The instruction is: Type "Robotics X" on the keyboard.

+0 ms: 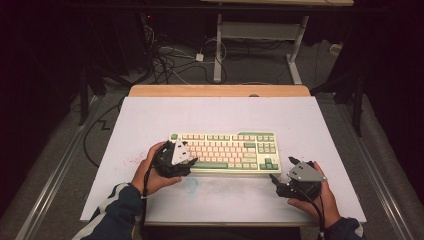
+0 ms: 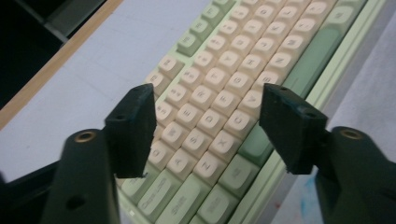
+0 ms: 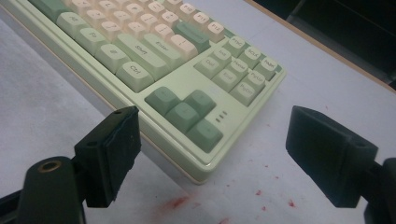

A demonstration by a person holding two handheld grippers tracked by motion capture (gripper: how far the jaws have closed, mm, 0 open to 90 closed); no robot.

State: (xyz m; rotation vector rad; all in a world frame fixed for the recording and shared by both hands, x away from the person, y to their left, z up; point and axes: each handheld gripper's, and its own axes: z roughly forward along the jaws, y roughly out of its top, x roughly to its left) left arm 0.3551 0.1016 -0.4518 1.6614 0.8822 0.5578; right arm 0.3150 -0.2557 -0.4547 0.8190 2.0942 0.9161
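Two grippers sit near one keyboard (image 1: 225,151) on a white table (image 1: 150,115). The keyboard is green and cream. It lies flat in the middle of the table, with its long side facing the person.

The left gripper (image 1: 186,162) is over the left end of the keyboard. Its jaws are wide apart, and nothing is held between them. In the left gripper view, the left gripper (image 2: 208,123) looks down on the letter keys, and the keys show in the gap between the jaws.

The right gripper (image 1: 276,181) is on the table, just beside the near right corner of the keyboard. Its jaws are wide apart too, and they hold nothing. In the right gripper view, the right gripper (image 3: 215,137) faces that corner, close to the arrow keys (image 3: 184,112). Small red marks (image 3: 175,203) dot the table there.
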